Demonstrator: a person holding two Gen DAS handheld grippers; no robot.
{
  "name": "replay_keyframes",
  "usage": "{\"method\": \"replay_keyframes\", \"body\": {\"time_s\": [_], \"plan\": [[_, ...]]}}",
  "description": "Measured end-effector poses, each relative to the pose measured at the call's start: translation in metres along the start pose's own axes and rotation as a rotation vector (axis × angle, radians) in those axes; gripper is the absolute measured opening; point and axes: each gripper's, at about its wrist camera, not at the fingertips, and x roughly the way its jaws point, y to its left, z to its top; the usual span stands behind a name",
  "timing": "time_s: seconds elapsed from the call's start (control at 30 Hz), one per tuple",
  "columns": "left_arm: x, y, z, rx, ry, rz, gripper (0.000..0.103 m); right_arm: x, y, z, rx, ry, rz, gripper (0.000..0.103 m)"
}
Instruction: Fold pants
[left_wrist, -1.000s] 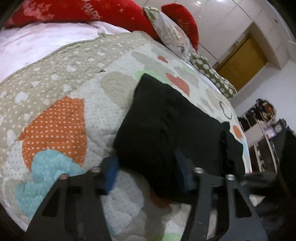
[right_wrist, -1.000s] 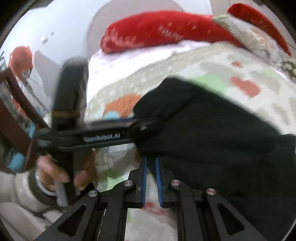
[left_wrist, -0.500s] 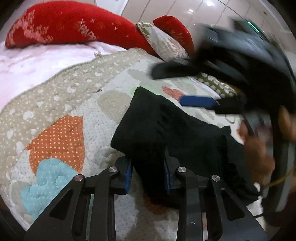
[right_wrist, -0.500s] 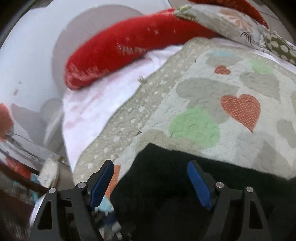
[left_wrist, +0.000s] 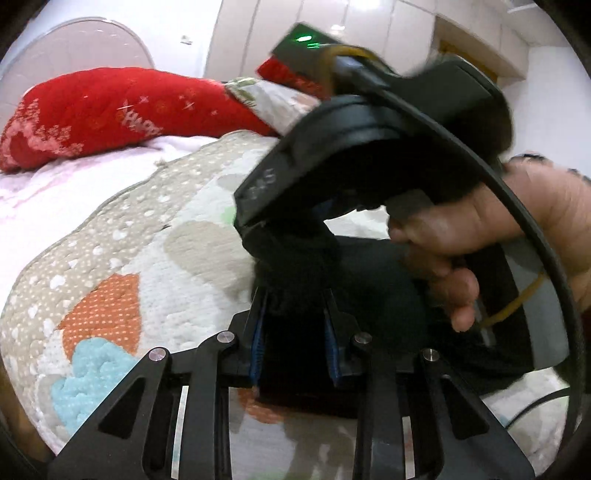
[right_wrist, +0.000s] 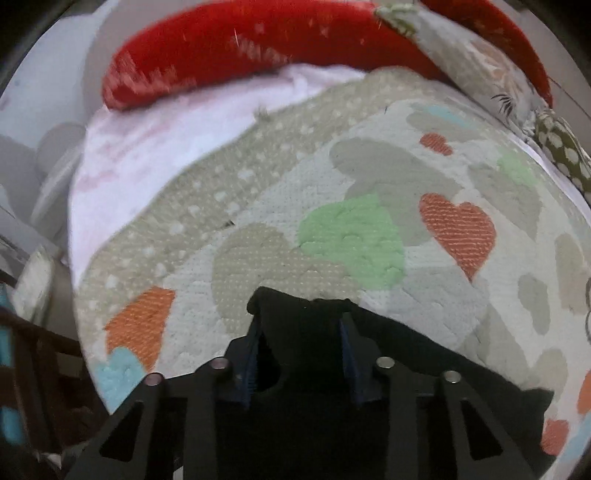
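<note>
The black pants (left_wrist: 369, 280) lie folded in a bundle on the heart-patterned quilt (left_wrist: 155, 243). My left gripper (left_wrist: 295, 332) is shut on a thick bunch of the pants at their near edge. My right gripper (right_wrist: 301, 343) is shut on the far corner of the pants (right_wrist: 424, 369), with fabric bulging between the blue pads. In the left wrist view the right gripper's body (left_wrist: 369, 147) and the hand holding it (left_wrist: 498, 229) hang right above the pants and hide their middle.
A red pillow (left_wrist: 103, 114) and a patterned pillow (right_wrist: 480, 66) lie at the head of the bed. A pink-white sheet (right_wrist: 166, 140) shows beyond the quilt's edge. A black cable (left_wrist: 535, 258) loops from the right gripper. Dark furniture (right_wrist: 33, 350) stands left of the bed.
My left gripper closed on the near edge of the pants. My right gripper swung over the pants, opened, then closed on their far corner.
</note>
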Motion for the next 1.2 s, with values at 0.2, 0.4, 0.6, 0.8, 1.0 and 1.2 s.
{"method": "replay_keyframes", "body": {"time_s": [0.2,0.4,0.6,0.8,1.0,1.2], "plan": [[-0.018,-0.039,0.017,0.069,-0.037,-0.139,0.023,-0.083,-0.043,-0.032,0.108,-0.184,0.048,0.027],[-0.021,-0.116,0.030,0.187,-0.010,-0.329,0.023,-0.156,-0.112,-0.093,0.267,-0.339,0.012,0.007],[0.005,-0.171,0.013,0.247,0.174,-0.512,0.023,-0.165,-0.193,-0.172,0.519,-0.350,-0.070,0.004],[-0.011,-0.162,0.009,0.324,0.213,-0.538,0.023,-0.154,-0.198,-0.213,0.638,-0.402,0.094,0.050],[-0.038,-0.111,0.025,0.290,0.147,-0.438,0.027,-0.126,-0.180,-0.197,0.618,-0.380,0.241,0.072],[-0.037,-0.068,0.027,0.256,0.111,-0.341,0.055,-0.111,-0.171,-0.185,0.649,-0.328,0.162,0.073]]}}
